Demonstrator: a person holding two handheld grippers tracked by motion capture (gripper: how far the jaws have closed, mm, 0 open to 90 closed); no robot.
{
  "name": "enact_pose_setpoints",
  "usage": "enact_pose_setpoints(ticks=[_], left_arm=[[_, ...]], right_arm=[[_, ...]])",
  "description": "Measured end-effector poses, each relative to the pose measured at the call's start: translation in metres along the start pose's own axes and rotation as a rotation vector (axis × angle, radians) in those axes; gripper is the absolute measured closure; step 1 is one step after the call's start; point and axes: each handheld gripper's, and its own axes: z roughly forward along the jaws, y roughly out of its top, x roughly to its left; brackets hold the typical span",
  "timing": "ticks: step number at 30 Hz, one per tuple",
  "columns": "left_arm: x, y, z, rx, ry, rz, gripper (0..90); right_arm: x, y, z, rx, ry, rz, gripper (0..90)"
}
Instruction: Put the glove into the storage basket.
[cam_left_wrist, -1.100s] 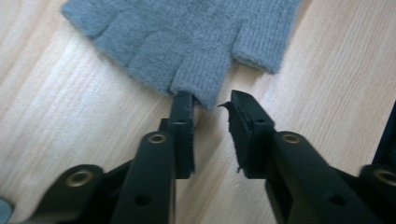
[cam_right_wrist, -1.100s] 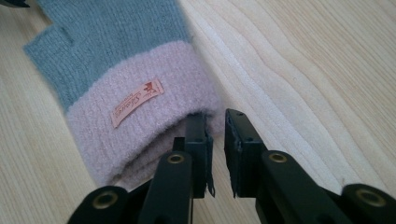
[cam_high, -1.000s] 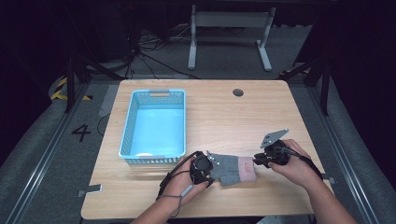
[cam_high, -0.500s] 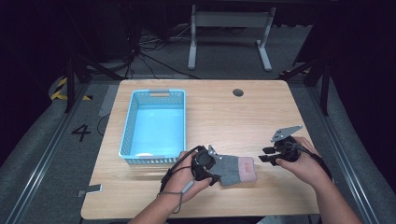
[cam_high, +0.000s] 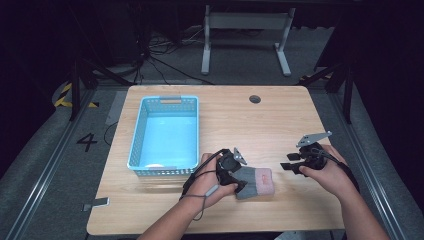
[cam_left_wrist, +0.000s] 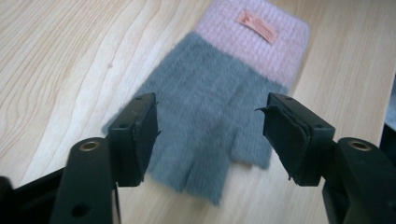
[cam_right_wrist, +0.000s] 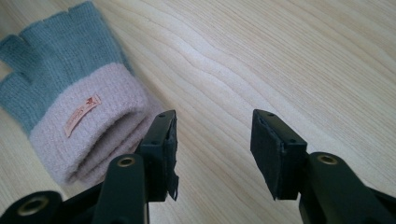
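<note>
Resting on the table near its front edge, right of the basket, the glove lies free. Left gripper and right gripper have just been opening, nothing between them. Release looks done; next, lifting it into the basket. A pale item inside the basket is unclear.

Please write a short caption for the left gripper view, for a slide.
Open left gripper above a grey fingerless glove with a pink cuff, lying flat on the wooden table.
</note>
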Motion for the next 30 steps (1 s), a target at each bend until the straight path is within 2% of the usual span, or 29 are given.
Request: enact_pose_setpoints(ticks=[5, 10, 15, 24, 28, 30], left_arm=[[0.004, 0.005, 0.012, 0.003, -0.031, 0.007, 30.8], [0.006, 0.007, 0.023, 0.023, -0.035, 0.037, 29.1], [0.004, 0.008, 0.033, 0.034, -0.041, 0.043, 27.4], [-0.003, 0.008, 0.051, 0.091, -0.013, 0.062, 21.7], [-0.006, 0.006, 0.056, 0.088, 0.009, 0.071, 18.7], [-0.01, 0.005, 0.058, 0.077, 0.042, 0.086, 18.1]], right_arm=[[-0.001, -0.001, 0.0, -0.003, 0.005, -0.001, 51.5], [-0.001, -0.001, -0.001, -0.01, 0.003, -0.001, 51.4], [-0.001, -0.001, -0.001, -0.014, 0.008, -0.002, 50.9], [0.0, -0.001, 0.001, -0.01, 0.022, 0.001, 50.7], [0.001, -0.001, 0.001, -0.011, 0.031, -0.001, 50.8], [0.001, -0.001, 0.002, -0.011, 0.034, -0.001, 50.7]])
